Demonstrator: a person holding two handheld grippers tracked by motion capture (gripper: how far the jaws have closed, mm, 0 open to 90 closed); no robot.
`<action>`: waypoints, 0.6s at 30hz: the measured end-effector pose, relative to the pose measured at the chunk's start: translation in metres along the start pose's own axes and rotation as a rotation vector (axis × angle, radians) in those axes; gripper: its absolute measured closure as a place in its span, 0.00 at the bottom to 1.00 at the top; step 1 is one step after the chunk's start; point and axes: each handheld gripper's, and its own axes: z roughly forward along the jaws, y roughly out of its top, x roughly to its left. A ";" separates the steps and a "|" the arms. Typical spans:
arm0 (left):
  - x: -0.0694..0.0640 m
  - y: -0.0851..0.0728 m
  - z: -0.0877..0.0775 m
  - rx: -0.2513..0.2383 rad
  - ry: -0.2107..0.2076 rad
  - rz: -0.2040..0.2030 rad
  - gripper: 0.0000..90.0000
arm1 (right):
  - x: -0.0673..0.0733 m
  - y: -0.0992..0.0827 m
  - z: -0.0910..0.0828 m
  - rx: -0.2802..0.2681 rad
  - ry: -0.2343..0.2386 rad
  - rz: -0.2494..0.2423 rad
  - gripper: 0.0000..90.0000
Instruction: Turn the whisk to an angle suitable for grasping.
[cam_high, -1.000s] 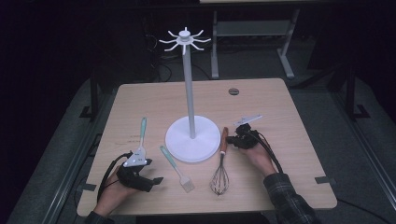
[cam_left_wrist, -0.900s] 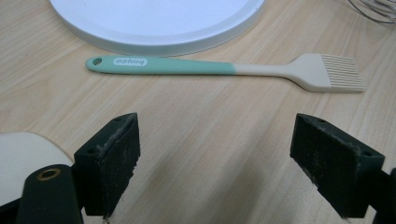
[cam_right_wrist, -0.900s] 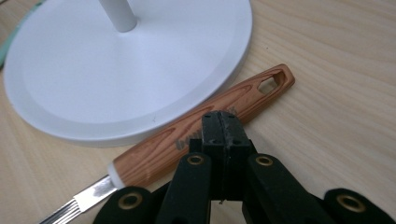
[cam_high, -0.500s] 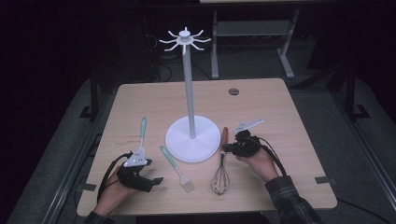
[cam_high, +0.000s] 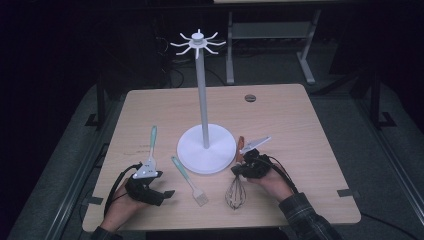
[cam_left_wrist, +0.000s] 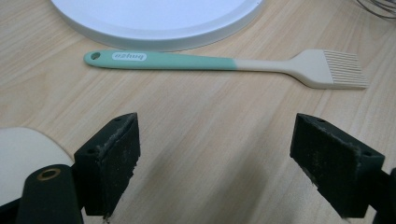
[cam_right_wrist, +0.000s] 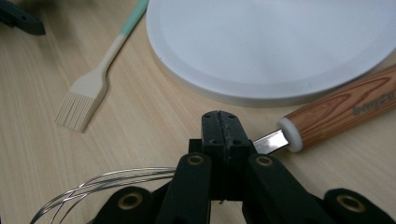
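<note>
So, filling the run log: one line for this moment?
left gripper open, idle | right gripper shut on wood-handled wire whisk neck | mint-handled pastry brush untouched

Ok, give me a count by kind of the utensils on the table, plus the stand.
whisk: 1
pastry brush: 1
spatula: 1
white stand: 1
Total: 4

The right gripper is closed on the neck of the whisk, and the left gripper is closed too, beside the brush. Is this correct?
Not quite. The left gripper is open: the left gripper view shows its jaws wide apart over bare wood, near the brush. The right gripper is indeed closed at the neck of the whisk.
</note>
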 end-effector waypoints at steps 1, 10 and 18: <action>0.000 0.000 0.000 0.001 0.000 -0.001 0.17 | 0.001 0.000 0.001 0.004 0.001 -0.002 1.00; 0.000 0.000 0.000 0.003 -0.001 -0.002 0.17 | 0.003 -0.003 0.000 0.019 -0.004 -0.009 1.00; 0.000 0.000 0.000 0.001 -0.005 -0.002 0.17 | 0.000 -0.008 -0.005 0.025 -0.022 0.005 1.00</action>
